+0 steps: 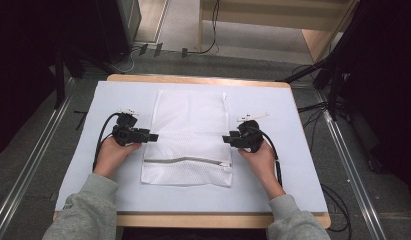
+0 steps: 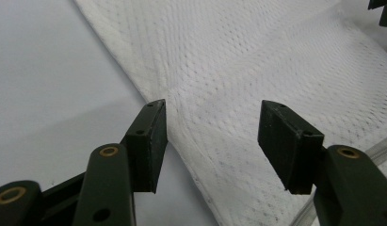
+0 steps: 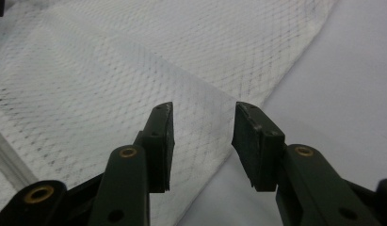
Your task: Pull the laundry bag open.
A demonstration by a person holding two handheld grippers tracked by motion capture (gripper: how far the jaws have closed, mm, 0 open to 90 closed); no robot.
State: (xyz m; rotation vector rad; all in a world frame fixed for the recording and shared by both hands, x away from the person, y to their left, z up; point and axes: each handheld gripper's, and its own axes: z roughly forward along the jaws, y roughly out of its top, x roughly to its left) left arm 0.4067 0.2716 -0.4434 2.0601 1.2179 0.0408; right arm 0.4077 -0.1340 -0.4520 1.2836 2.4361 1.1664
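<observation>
High view: white mesh zippered laundry bag [image 1: 190,137] lies flat mid-table on the pale sheet covering the wooden table [image 1: 273,195], zipper toward the person. Left gripper [image 1: 152,136] sits at the bag's left edge, right gripper [image 1: 226,138] at its right edge, each held by a hand. Left gripper view: jaws spread wide, straddling the bag's edge [image 2: 238,56], nothing gripped. Right gripper view: jaws moderately apart over the bag's edge [image 3: 134,61], nothing held.

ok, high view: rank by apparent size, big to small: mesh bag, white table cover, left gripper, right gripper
1. white table cover
2. mesh bag
3. left gripper and right gripper: they look about alike, so no ranking between them.
</observation>
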